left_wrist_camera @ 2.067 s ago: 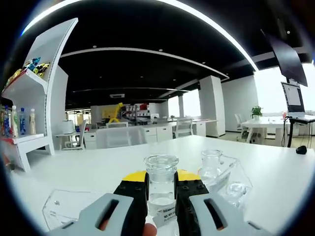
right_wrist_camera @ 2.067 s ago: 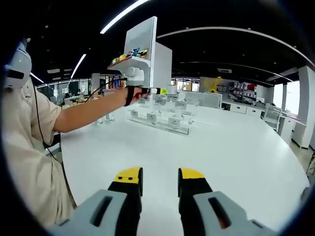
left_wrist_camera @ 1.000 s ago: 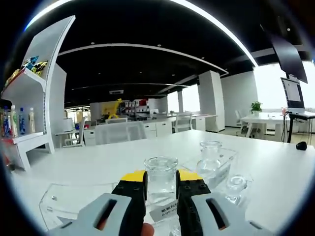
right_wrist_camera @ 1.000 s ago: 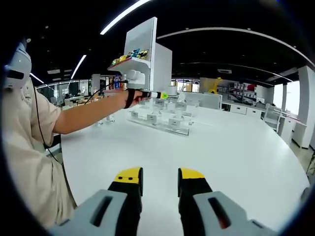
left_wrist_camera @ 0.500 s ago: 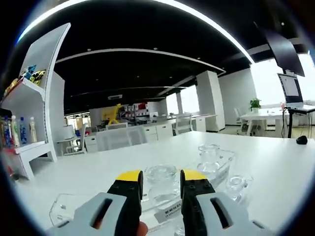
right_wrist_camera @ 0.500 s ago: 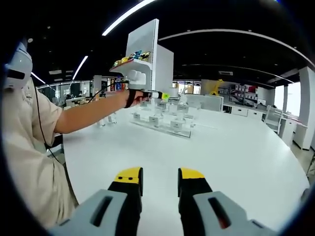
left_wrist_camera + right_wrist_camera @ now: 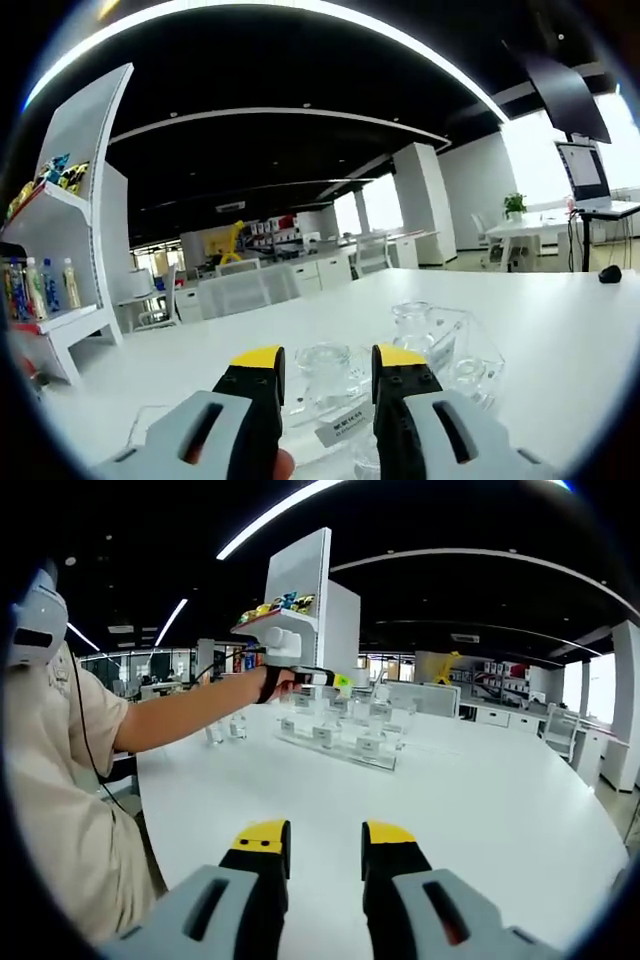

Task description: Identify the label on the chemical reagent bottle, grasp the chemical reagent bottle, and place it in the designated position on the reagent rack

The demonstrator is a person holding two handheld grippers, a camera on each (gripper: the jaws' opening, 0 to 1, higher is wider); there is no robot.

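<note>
A clear glass reagent bottle (image 7: 324, 376) with a round stopper stands in the transparent acrylic rack (image 7: 452, 338), behind a small white label (image 7: 340, 425). My left gripper (image 7: 328, 362) is open, its yellow-tipped jaws standing on either side of the bottle with a gap to the glass. Two more glass bottles (image 7: 415, 325) sit in the rack to the right. In the right gripper view the person's arm reaches out to the left gripper (image 7: 322, 677) above the rack (image 7: 340, 738). My right gripper (image 7: 326, 842) hangs open over the white table (image 7: 480, 810), holding nothing.
Two loose bottles (image 7: 225, 728) stand on the table left of the rack. A white shelf unit (image 7: 312, 600) with drinks and toys rises behind it. A monitor on a stand (image 7: 585, 170) and a small black object (image 7: 611, 273) are far right. Desks and chairs fill the background.
The left gripper's jaws have spread apart and let go of the bottle, which now stands lower in the rack. The right gripper stays open and nearly still.
</note>
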